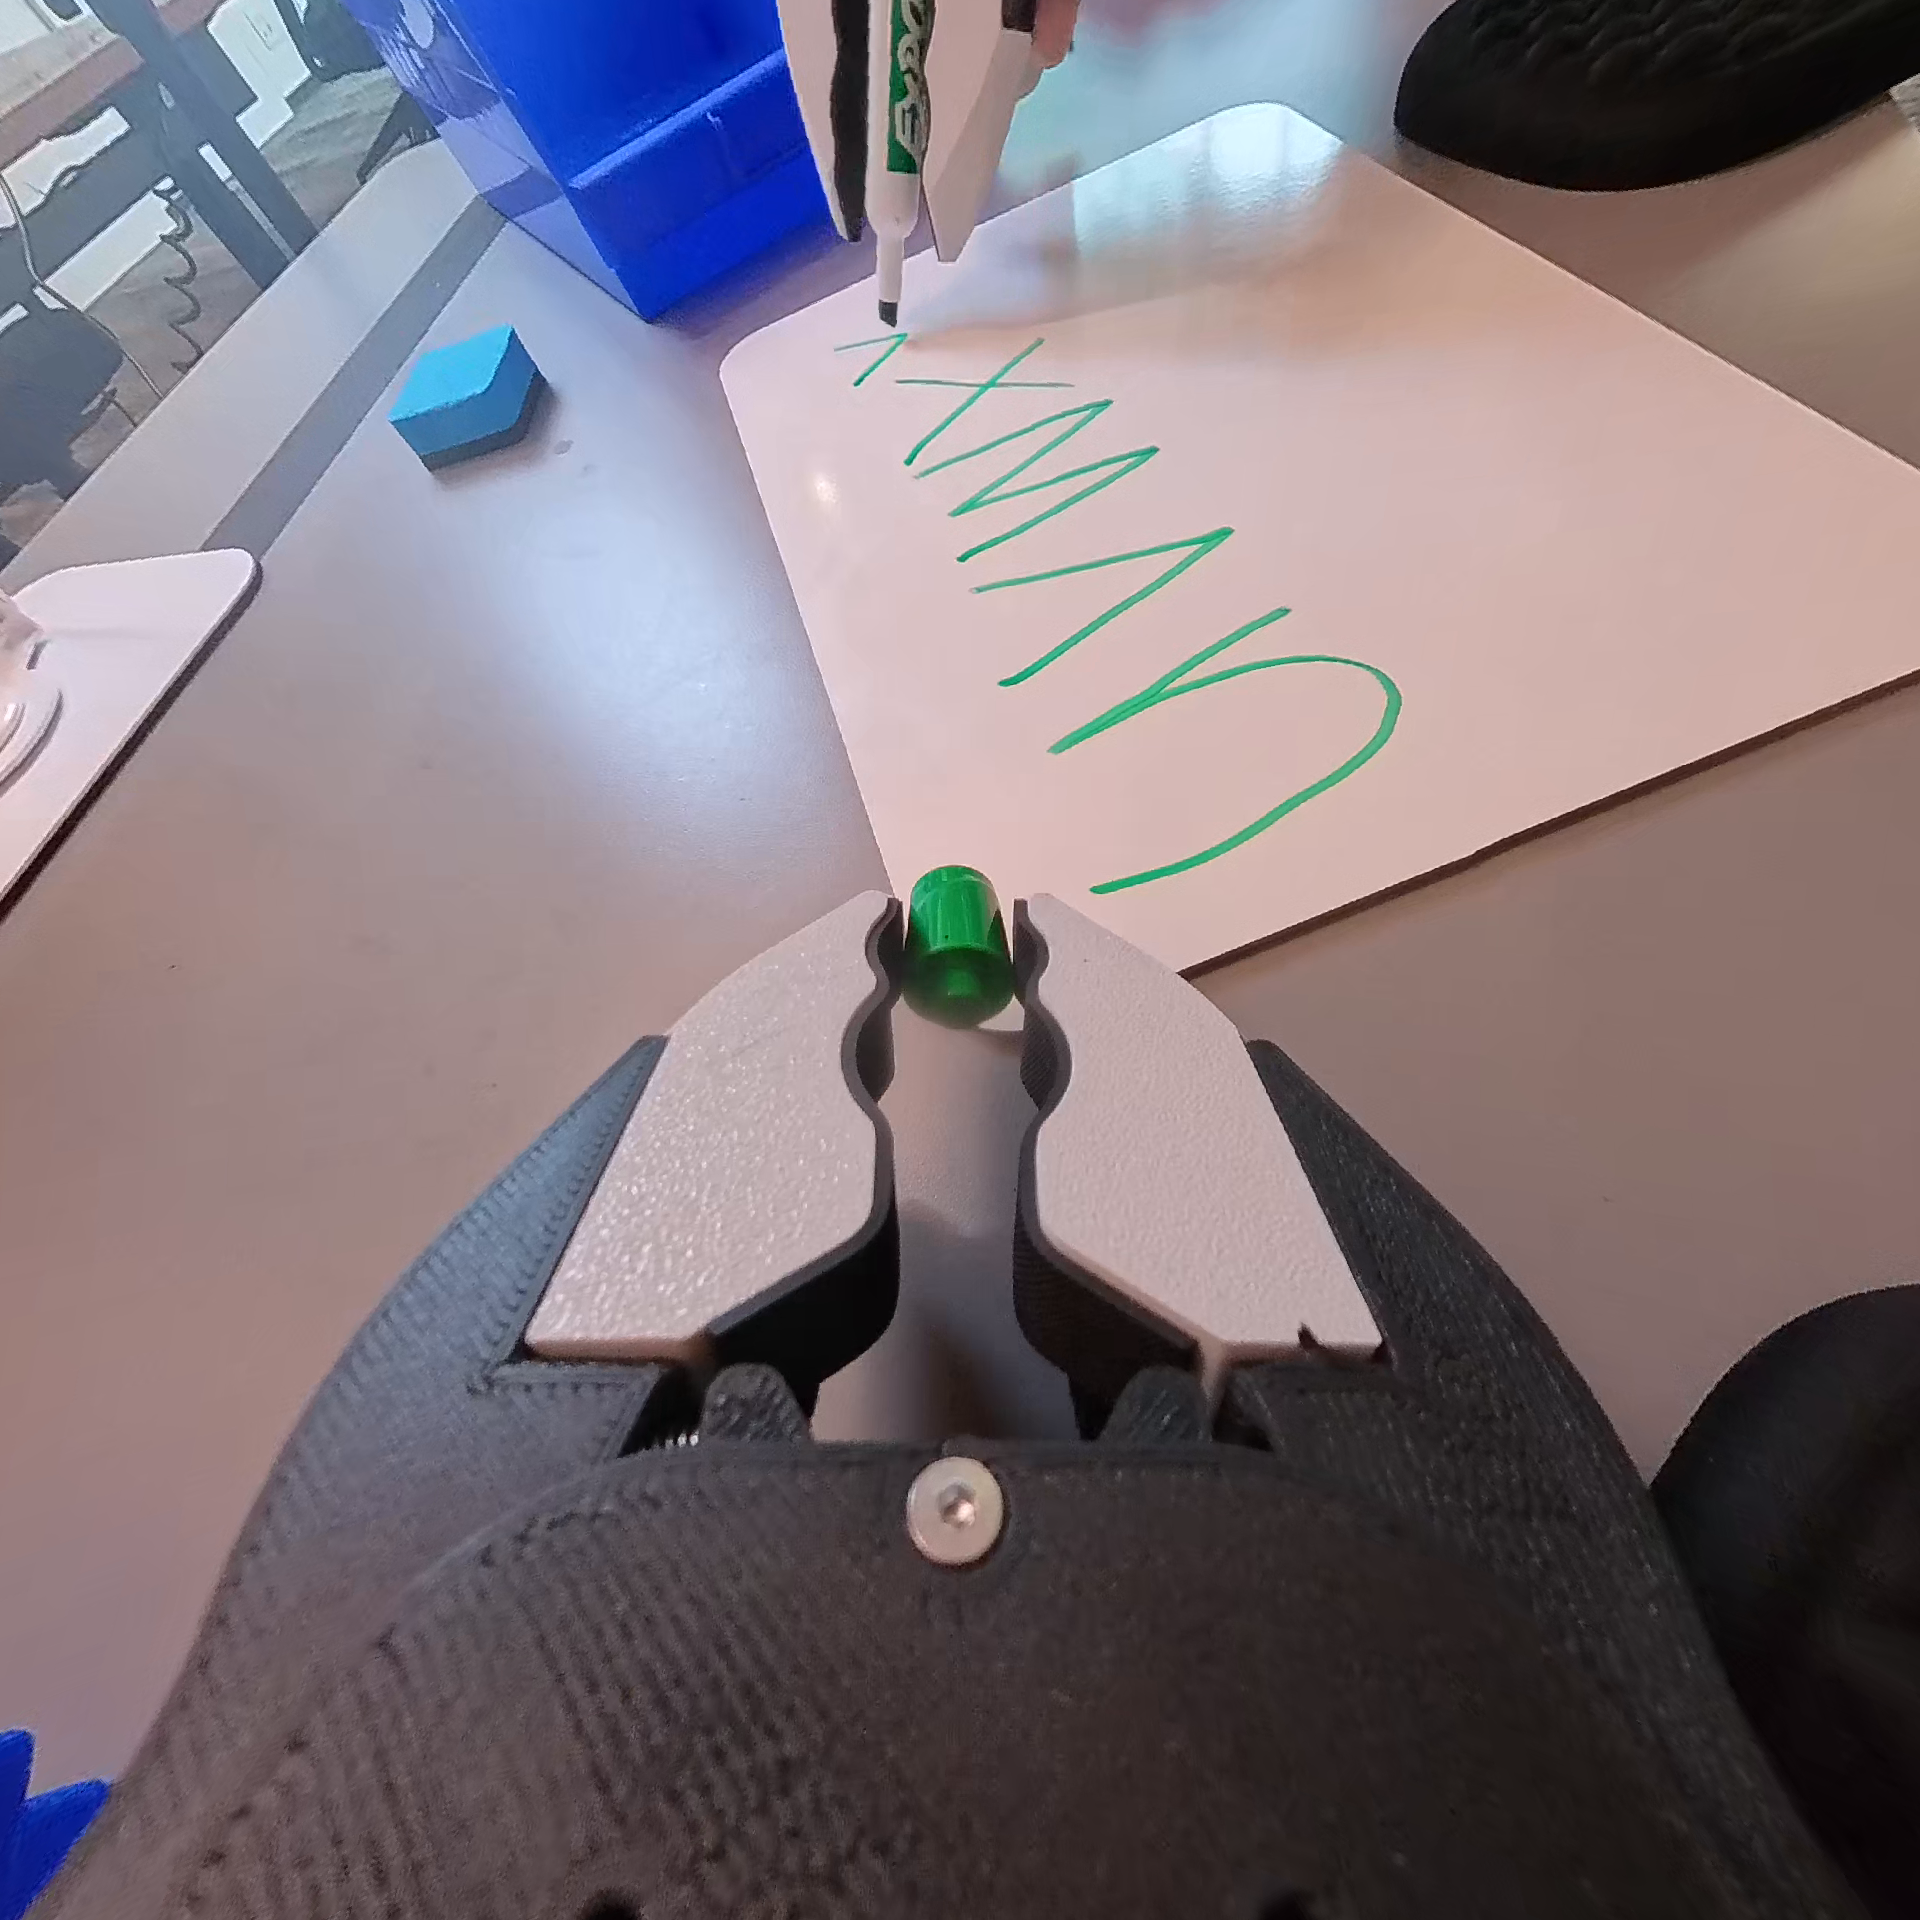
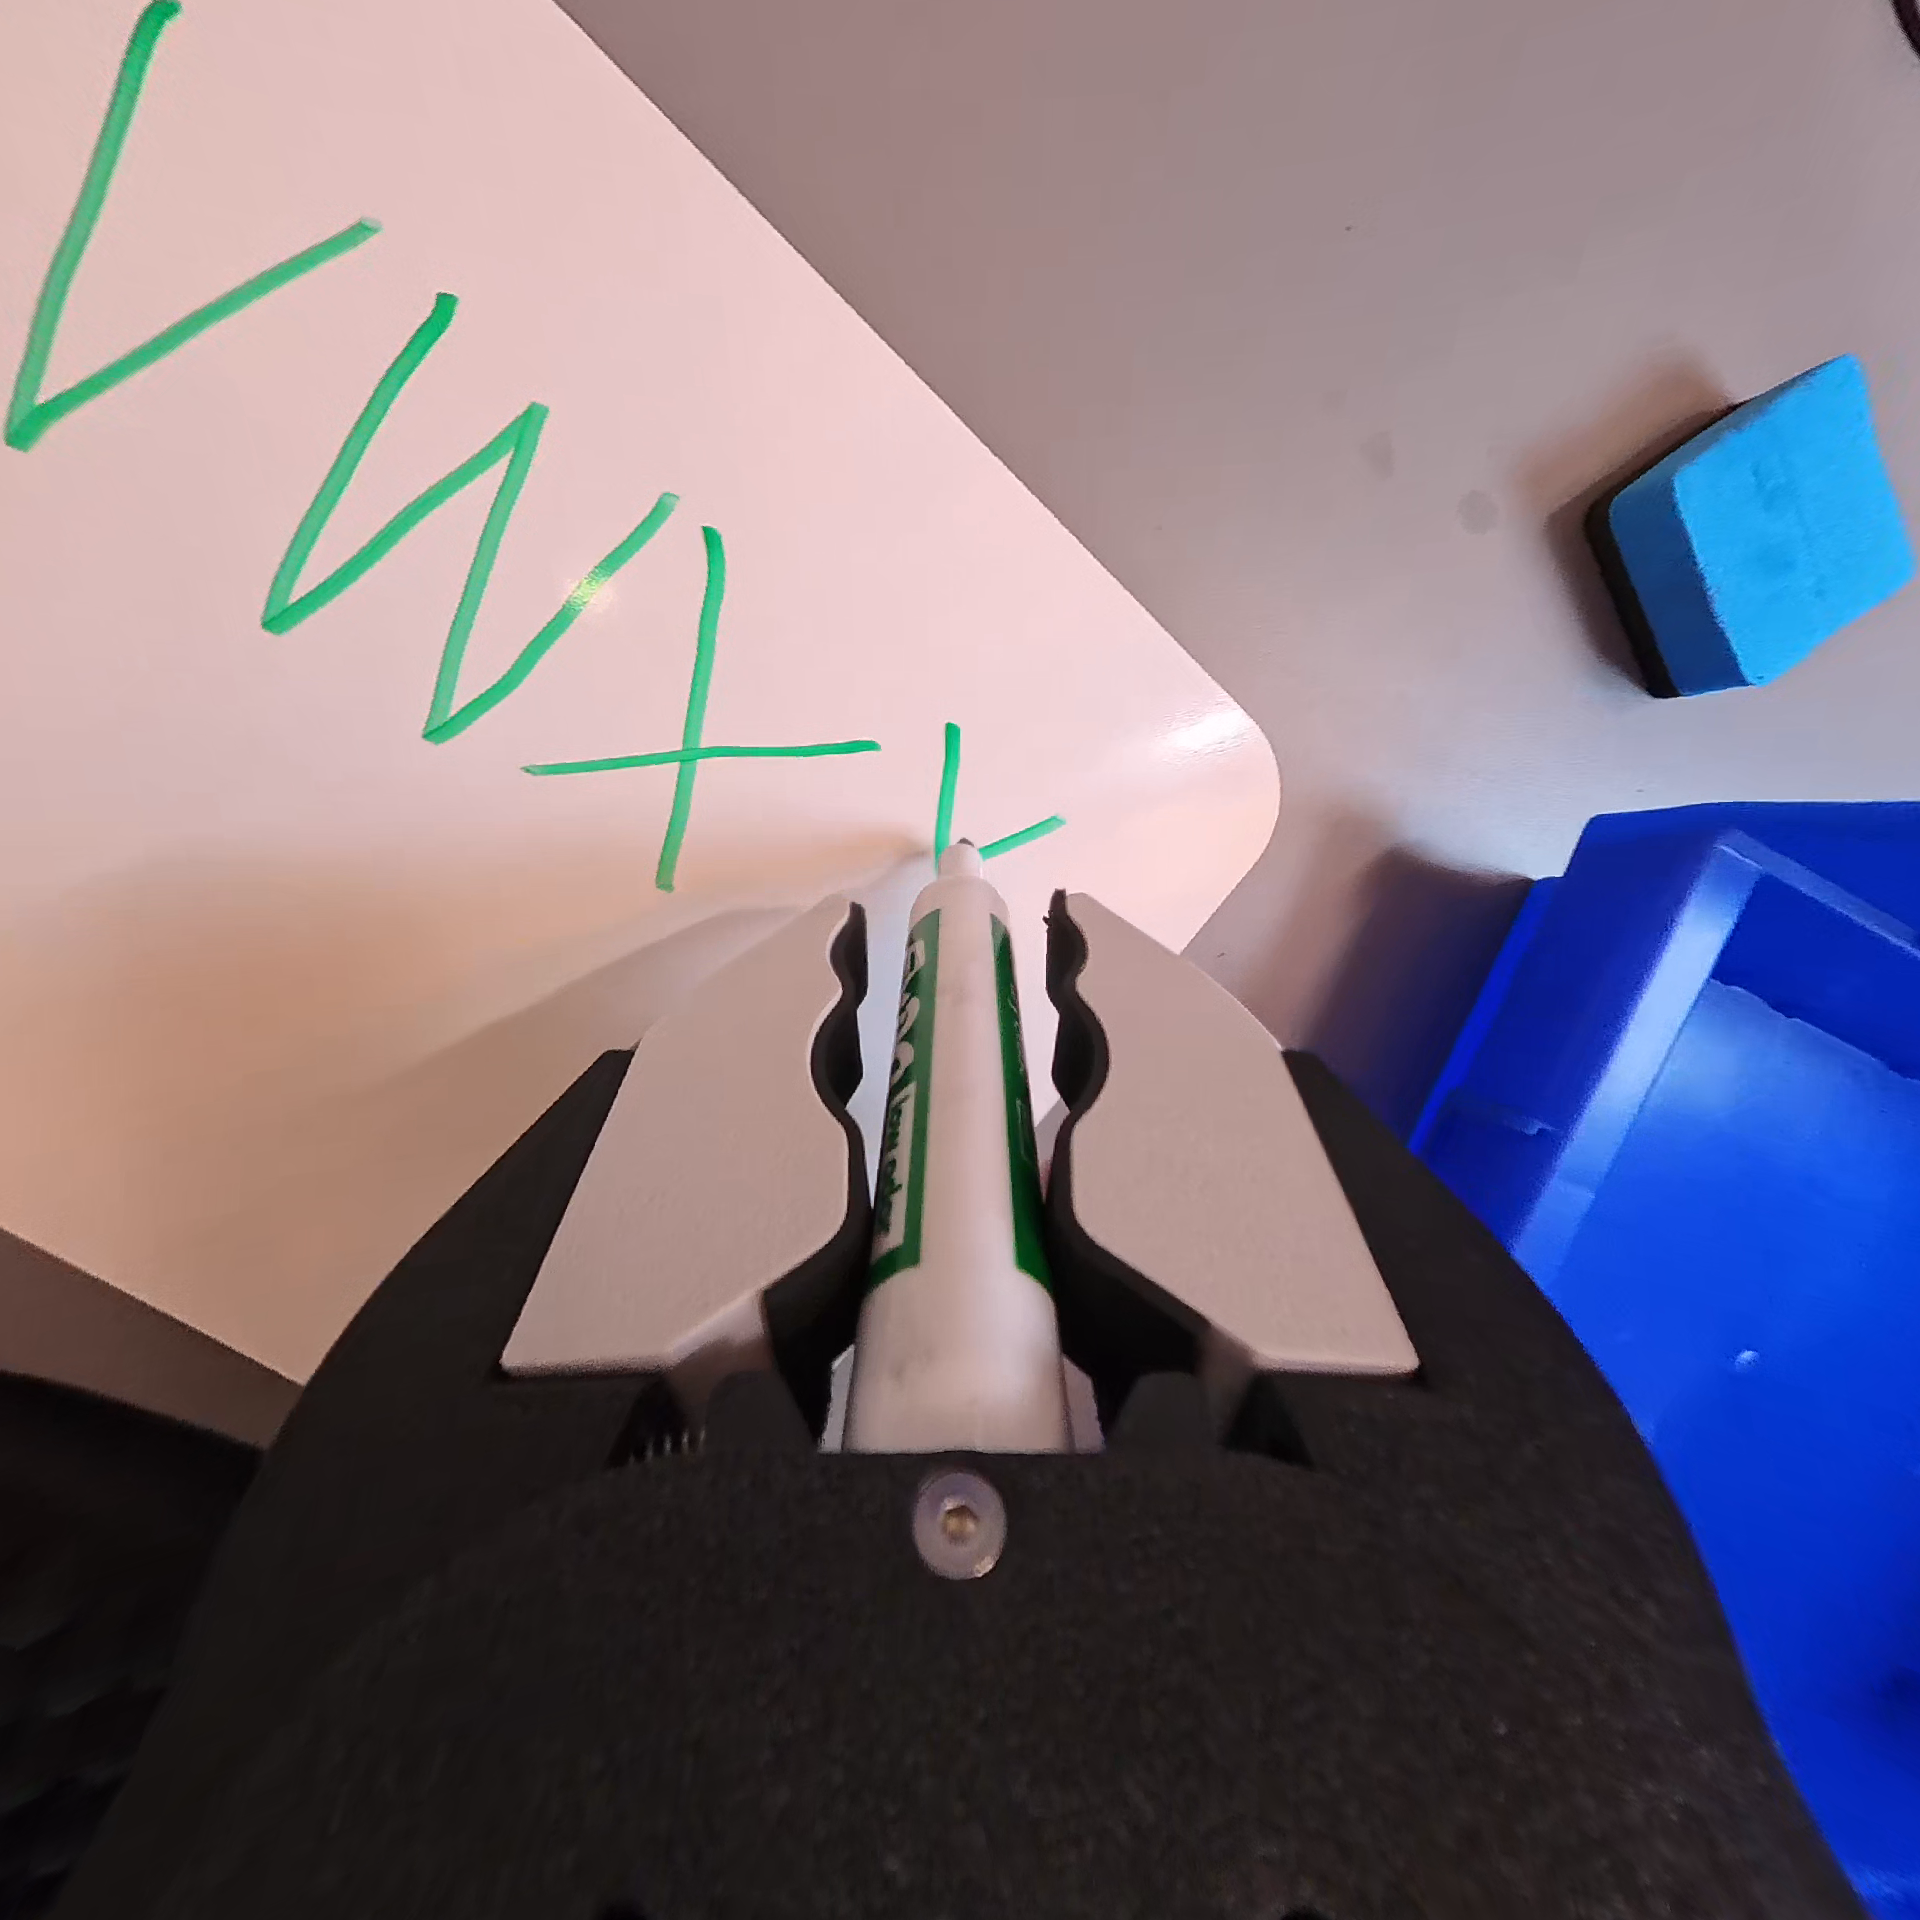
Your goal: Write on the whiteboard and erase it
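Note:
A white whiteboard (image 1: 1403, 540) lies flat on the grey table, with a row of green marker strokes (image 1: 1091, 540) across it. My right gripper (image 2: 956, 909) is shut on a white and green marker (image 2: 956, 1122), tip down at the board's far left corner by the last strokes (image 2: 977, 821). It also shows in the left wrist view (image 1: 899, 234), with the marker (image 1: 902, 125) tip just above the board. My left gripper (image 1: 956, 914) is shut on the green marker cap (image 1: 956, 961), low over the table at the board's near corner. A blue eraser block (image 1: 464, 397) sits left of the board and shows in the right wrist view (image 2: 1756, 530).
A blue plastic bin (image 1: 623, 145) stands behind the board's far left corner, close to the right gripper (image 2: 1714, 1195). A second white board (image 1: 135, 644) lies at the left table edge. A dark sleeve (image 1: 1662, 83) rests at the far right. Chairs and desks stand beyond the table. There is about 25 centimetres between the tips of the two grippers. The blue eraser block (image 1: 464, 397) is about 15 centimetres from my right fingertips and 35 centimetres from my left.

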The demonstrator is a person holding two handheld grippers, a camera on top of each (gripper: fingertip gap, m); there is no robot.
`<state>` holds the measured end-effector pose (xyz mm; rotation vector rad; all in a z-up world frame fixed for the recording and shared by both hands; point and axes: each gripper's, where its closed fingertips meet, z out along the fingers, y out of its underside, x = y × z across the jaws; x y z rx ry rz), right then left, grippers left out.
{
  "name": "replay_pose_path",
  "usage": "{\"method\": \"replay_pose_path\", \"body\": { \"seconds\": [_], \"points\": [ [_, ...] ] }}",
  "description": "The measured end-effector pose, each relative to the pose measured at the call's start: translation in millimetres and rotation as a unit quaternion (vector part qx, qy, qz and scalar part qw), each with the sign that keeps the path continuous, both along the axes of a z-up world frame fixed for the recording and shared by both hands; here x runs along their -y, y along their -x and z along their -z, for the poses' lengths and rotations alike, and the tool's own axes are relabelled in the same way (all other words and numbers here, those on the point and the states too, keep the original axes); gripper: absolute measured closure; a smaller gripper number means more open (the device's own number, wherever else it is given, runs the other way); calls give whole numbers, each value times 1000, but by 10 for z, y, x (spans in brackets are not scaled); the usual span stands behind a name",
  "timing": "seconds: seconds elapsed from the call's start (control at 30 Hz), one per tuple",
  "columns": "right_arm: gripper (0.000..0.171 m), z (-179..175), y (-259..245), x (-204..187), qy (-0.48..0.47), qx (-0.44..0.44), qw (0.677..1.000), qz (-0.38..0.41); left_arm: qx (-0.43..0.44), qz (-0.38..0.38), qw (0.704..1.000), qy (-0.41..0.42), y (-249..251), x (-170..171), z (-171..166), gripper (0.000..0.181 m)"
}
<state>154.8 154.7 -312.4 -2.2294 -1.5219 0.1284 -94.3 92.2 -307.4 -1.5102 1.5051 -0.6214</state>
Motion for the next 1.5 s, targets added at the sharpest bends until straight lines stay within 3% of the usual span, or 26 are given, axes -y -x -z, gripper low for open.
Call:
{"method": "replay_pose_path", "body": {
  "seconds": [0.77, 1.3, 1.5],
  "points": [
    [137, 52, -43, 59, 1, 19, 1000, 0, 0, 2, 1000, -2, 1, 0, 1, 161],
    [137, 48, -232, 451, 15, 23, 999, 20, -6, 5, 1000, -7, -10, 19, 16, 161],
    [137, -79, -168, 267, -14, -6, 1000, 25, -6, 4, 1000, -4, -9, 17, 17, 161]
  ]
}}
